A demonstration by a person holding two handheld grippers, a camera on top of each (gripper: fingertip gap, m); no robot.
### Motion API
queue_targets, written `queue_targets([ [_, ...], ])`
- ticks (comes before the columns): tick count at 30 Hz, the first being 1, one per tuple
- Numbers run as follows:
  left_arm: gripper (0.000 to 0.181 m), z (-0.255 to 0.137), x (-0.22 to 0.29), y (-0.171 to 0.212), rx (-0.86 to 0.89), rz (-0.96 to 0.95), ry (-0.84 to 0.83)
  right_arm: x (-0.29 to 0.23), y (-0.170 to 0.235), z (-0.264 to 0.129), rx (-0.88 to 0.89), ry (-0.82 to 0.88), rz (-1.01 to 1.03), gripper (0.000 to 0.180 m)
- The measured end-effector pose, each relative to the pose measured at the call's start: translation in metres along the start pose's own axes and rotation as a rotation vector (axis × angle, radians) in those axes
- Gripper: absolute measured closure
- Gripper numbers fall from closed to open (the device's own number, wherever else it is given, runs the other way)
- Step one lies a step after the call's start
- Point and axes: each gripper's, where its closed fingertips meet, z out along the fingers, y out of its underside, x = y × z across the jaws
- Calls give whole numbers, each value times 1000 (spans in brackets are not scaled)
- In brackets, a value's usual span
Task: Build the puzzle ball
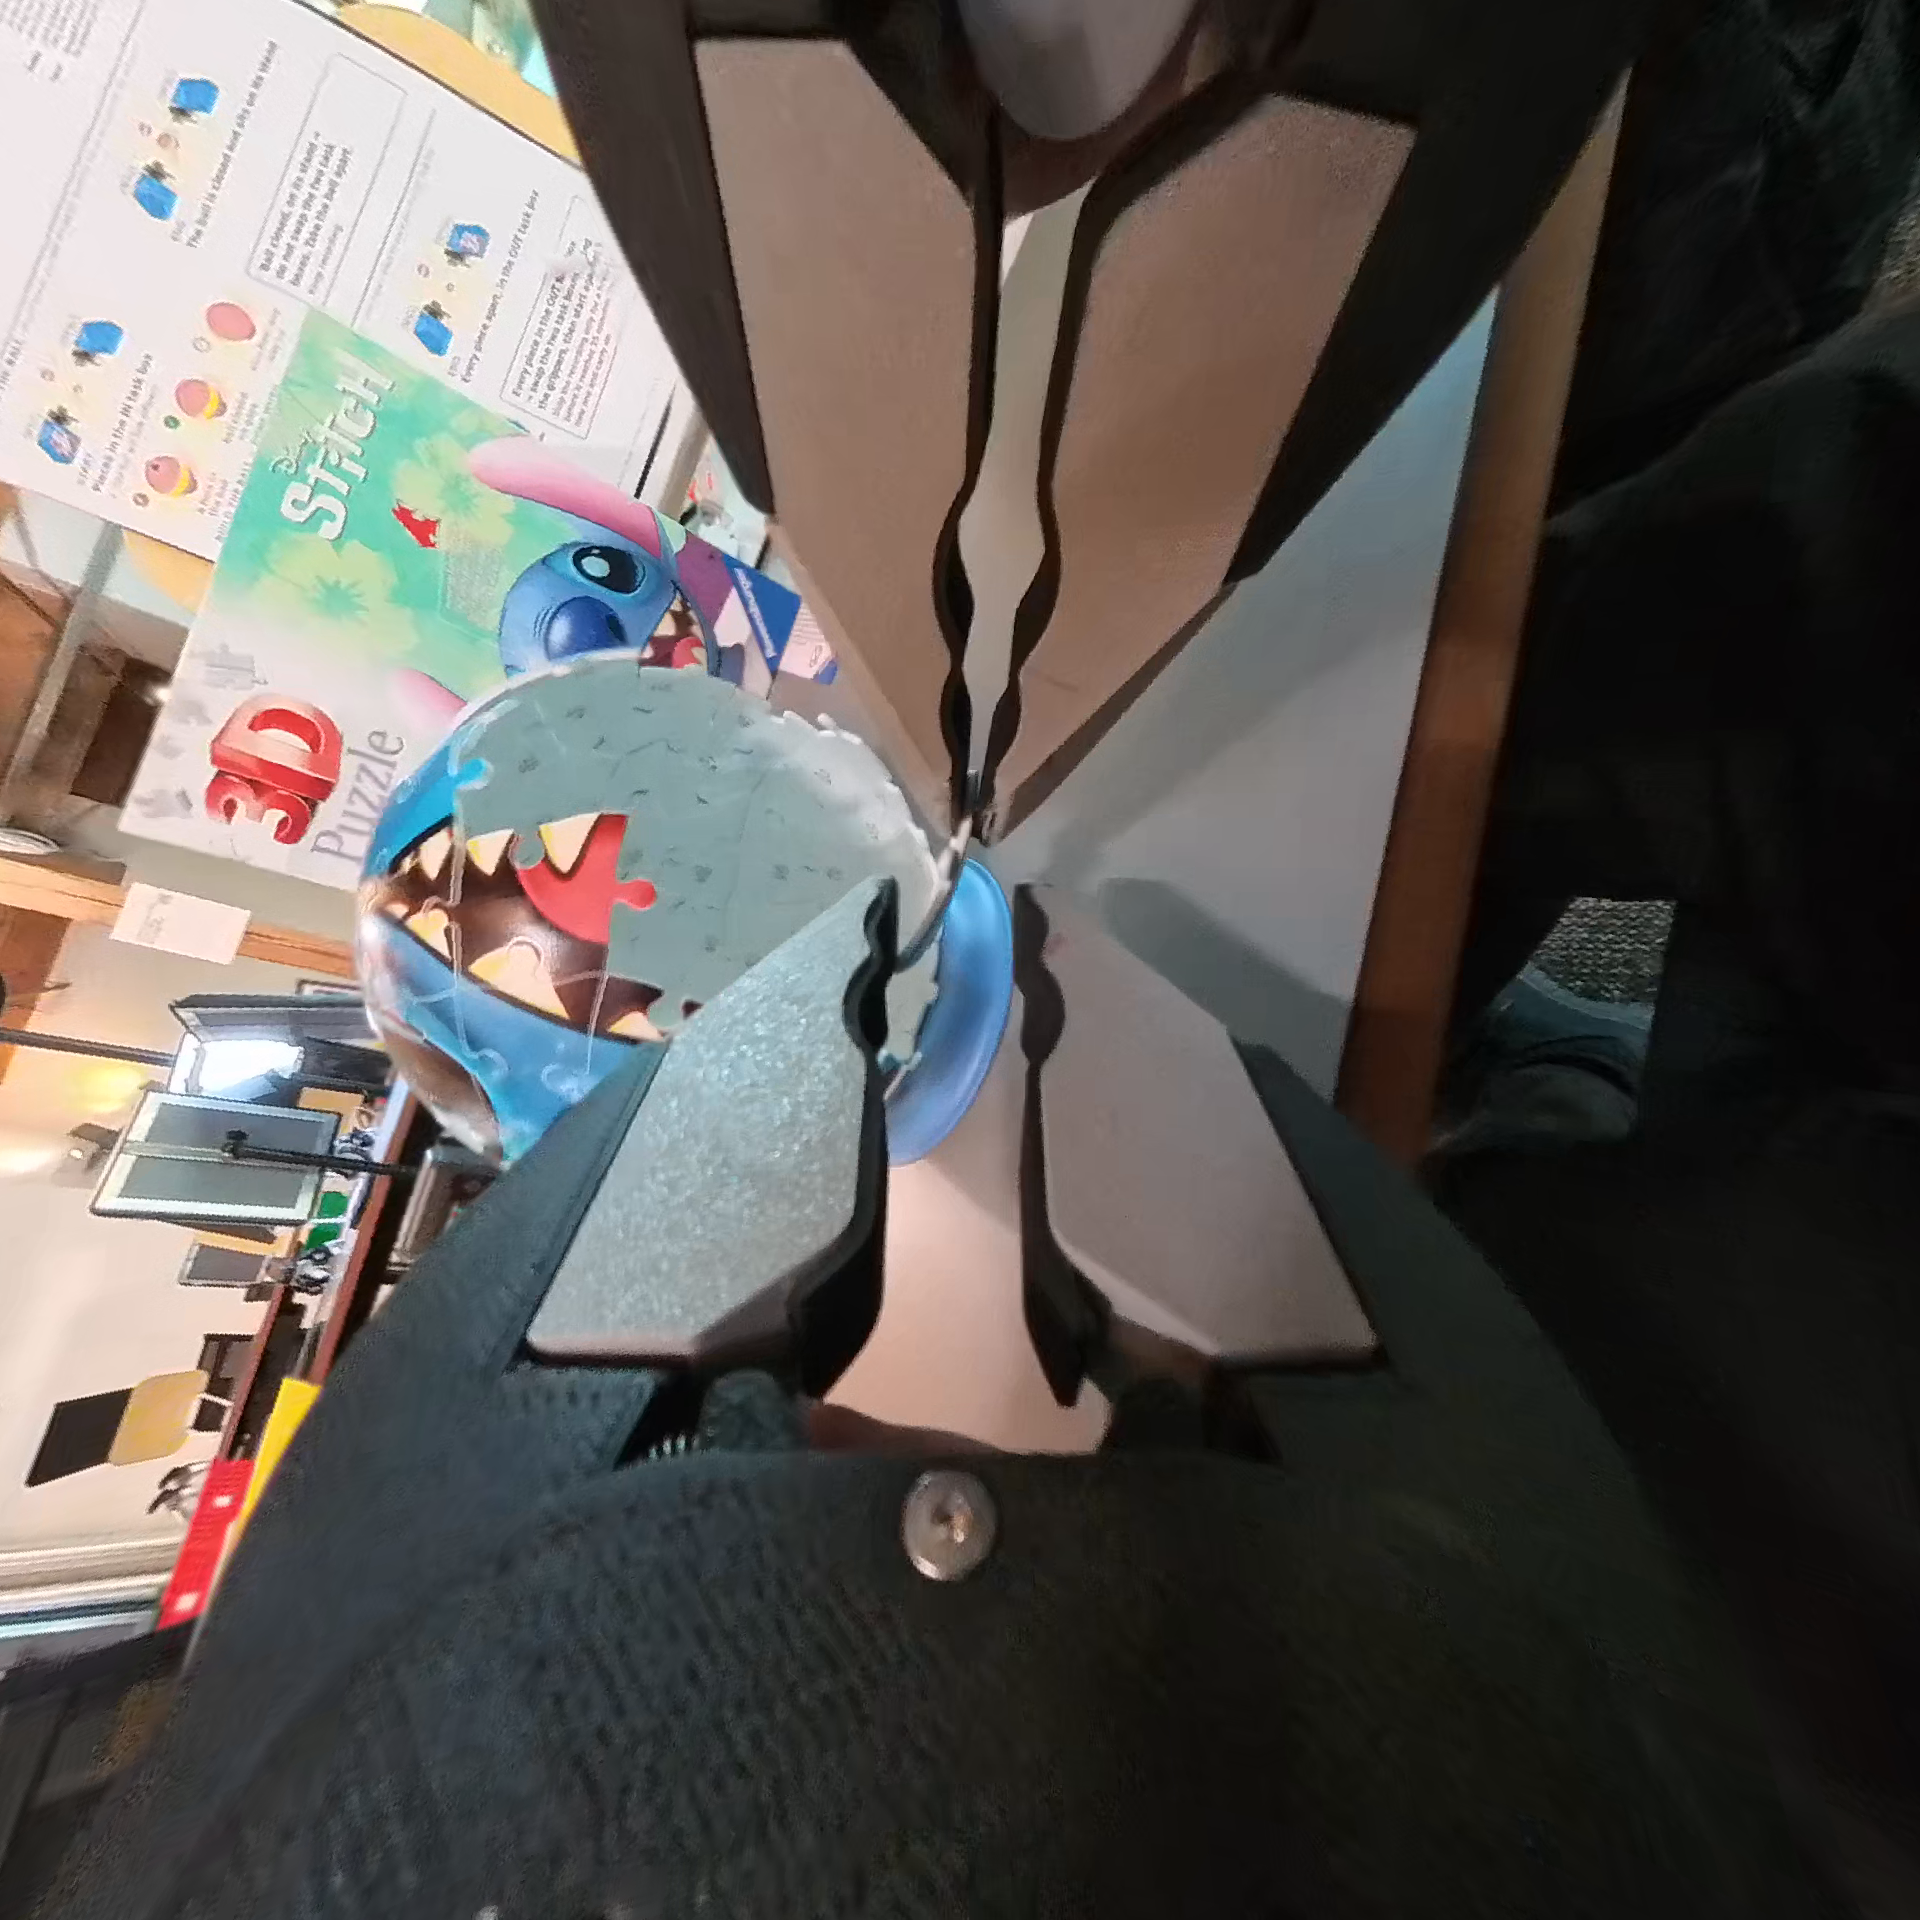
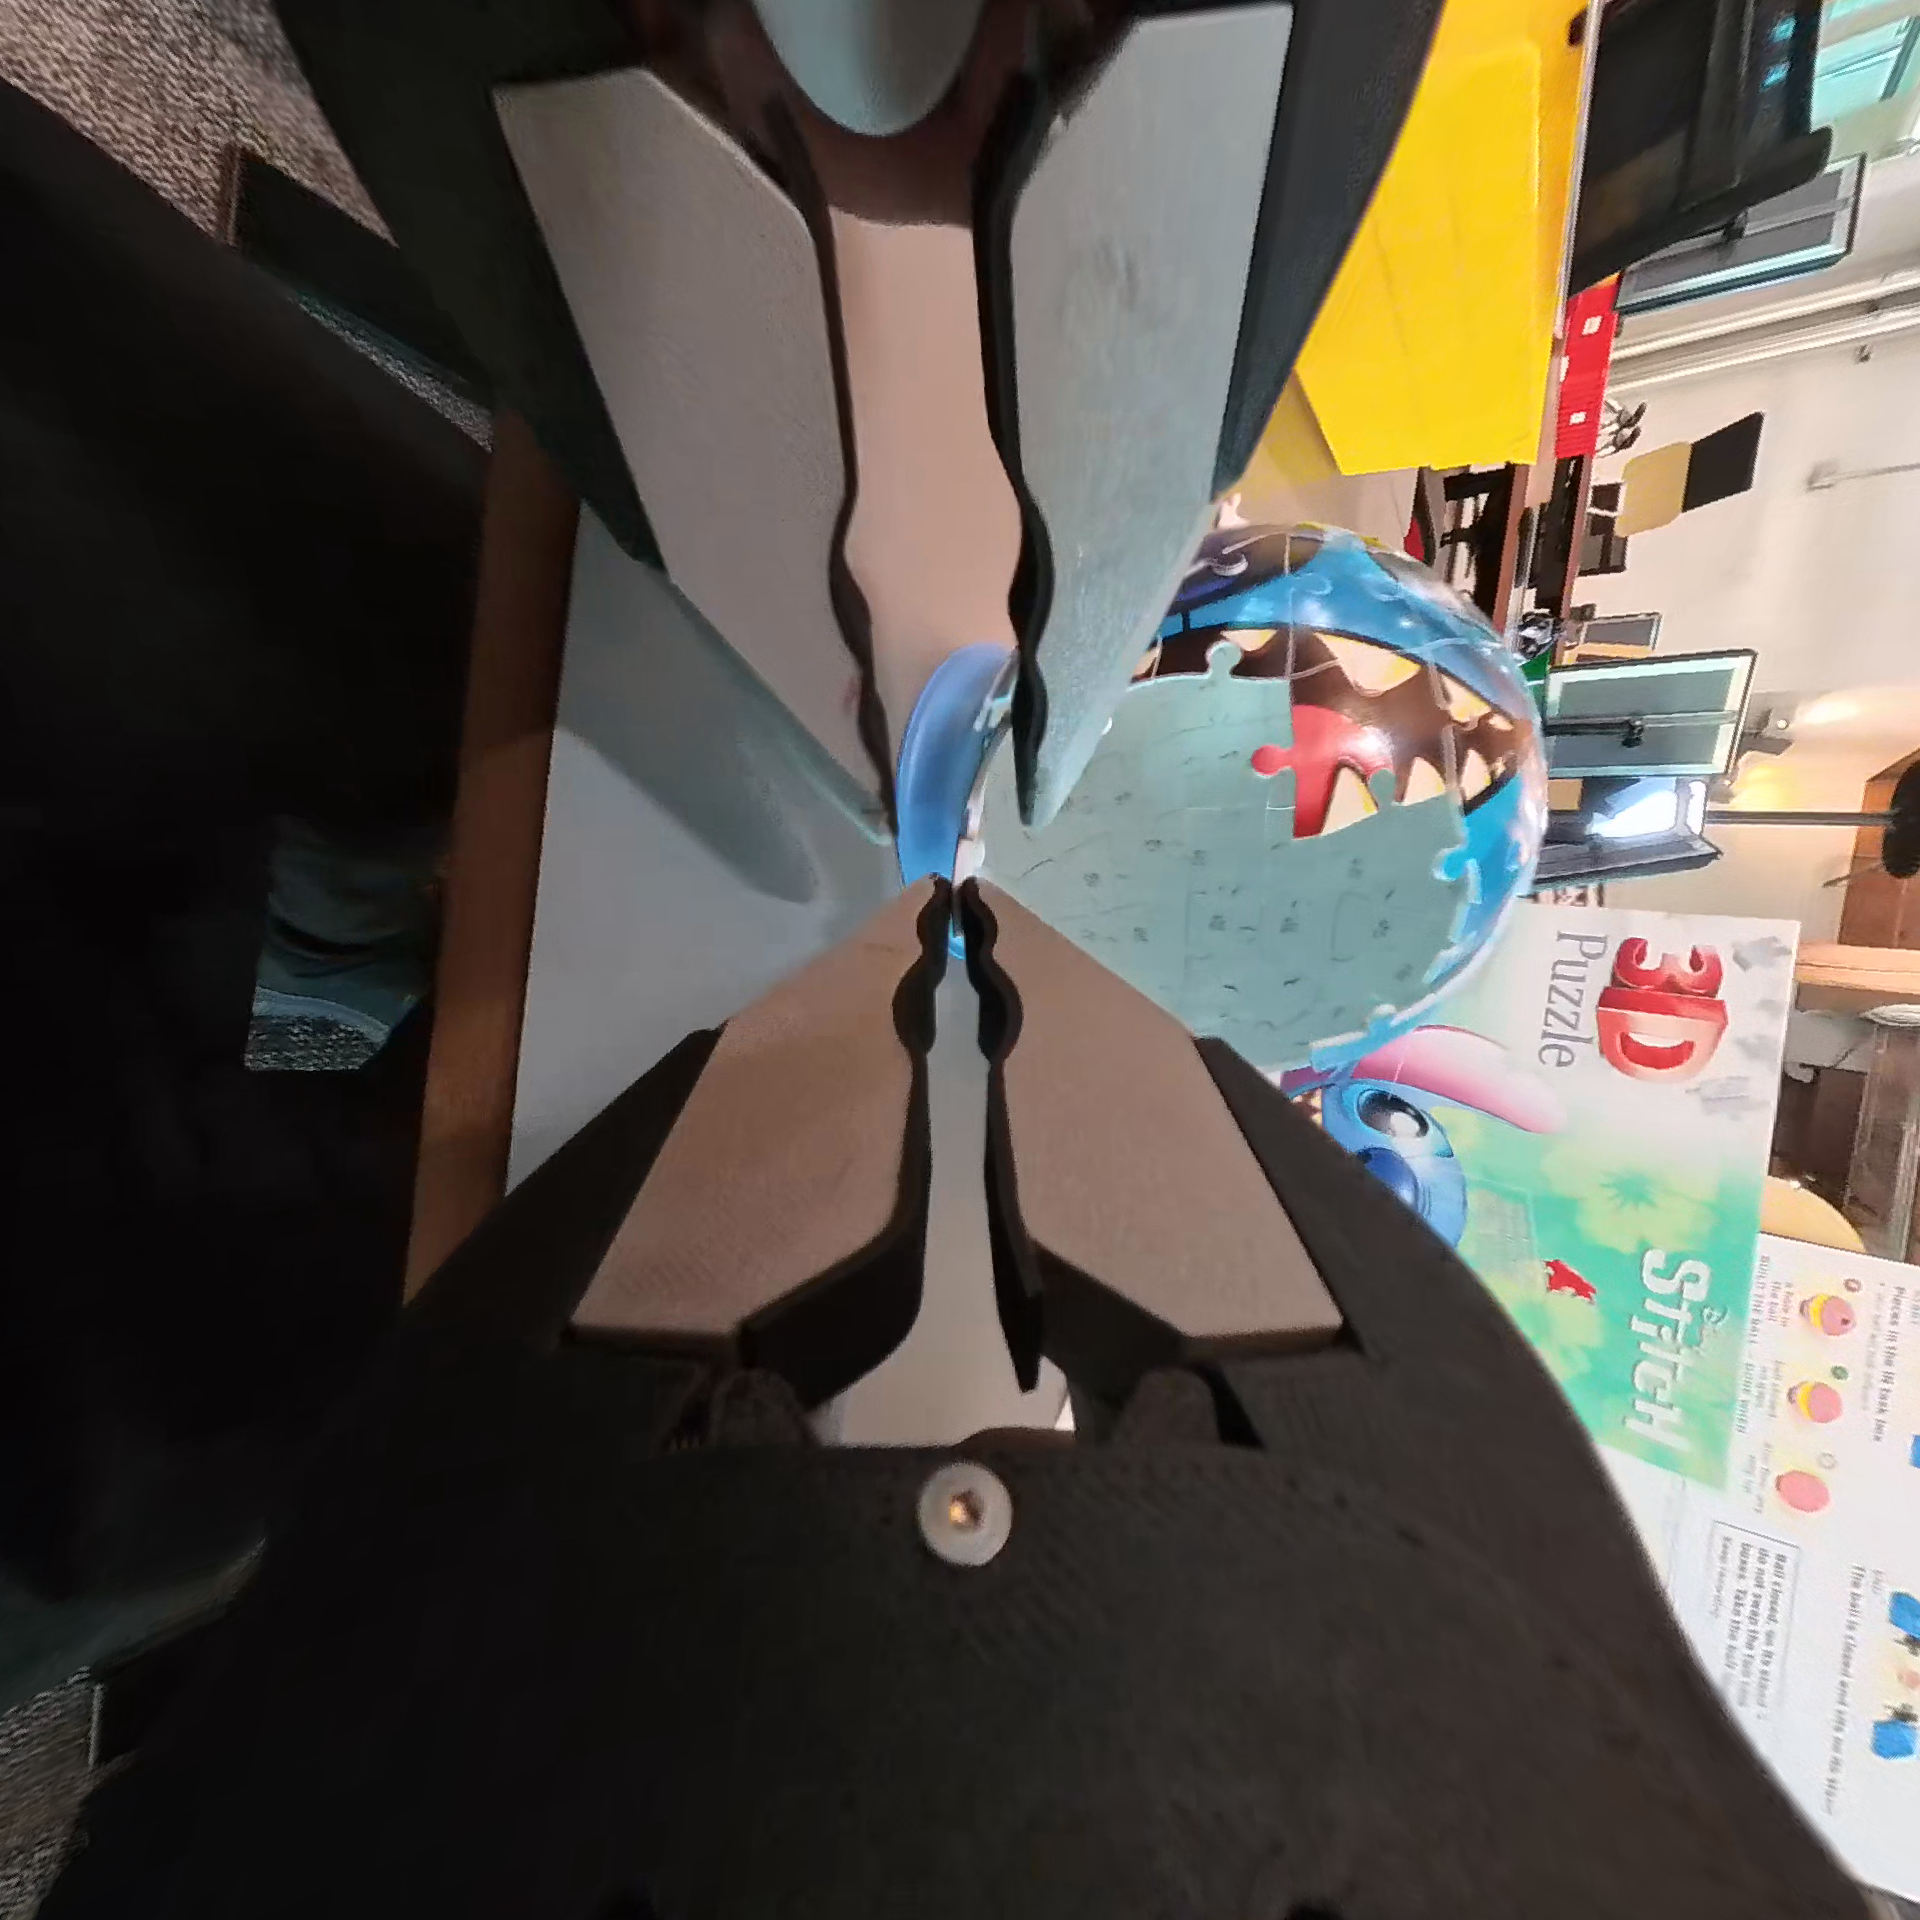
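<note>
The puzzle ball (image 1: 727, 831) is a part-built blue shell, with its grey inner side facing me. It stands on a translucent blue ring stand (image 1: 977, 1039) on the white table (image 1: 1247, 675). My left gripper (image 1: 953, 904) is closed around the ball's lower wall and the stand, one finger inside the shell. My right gripper (image 2: 956, 888) is shut on a thin curved puzzle piece at the ball's rim by the stand (image 2: 930, 748). I cannot tell if that piece is joined to the ball (image 2: 1195, 883). Each gripper also shows in the other's view, the right (image 1: 971, 821) and the left (image 2: 961, 821).
The puzzle's box (image 1: 343, 582) lies flat just behind the ball, also in the right wrist view (image 2: 1662, 1143). A printed instruction sheet (image 1: 156, 260) lies beyond it. The table's brown front edge (image 1: 1455, 727) is close, with a person's dark clothing (image 1: 1714, 623) past it.
</note>
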Motion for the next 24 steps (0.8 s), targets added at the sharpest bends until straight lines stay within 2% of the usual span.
queue_targets([
  [2,174,3,-1,-1,7,16,-7,-1,0,0,1,-1,-10,180],
  [5,178,5,0,-1,19,24,7,1,2,0,3,16,-20,180],
  [10,180,4,2,-3,105,21,32,0,-10,-10,118,7,-7,180],
  [13,181,0,0,-3,163,34,37,-8,-21,-21,224,-72,24,180],
  [18,181,-11,-1,-10,252,38,66,4,-17,-28,253,-63,48,180],
  [21,181,-16,-1,-15,291,29,74,8,-14,-26,240,-37,27,171],
  [24,181,-19,-2,-17,311,20,78,2,-15,-26,250,-58,-1,171],
])
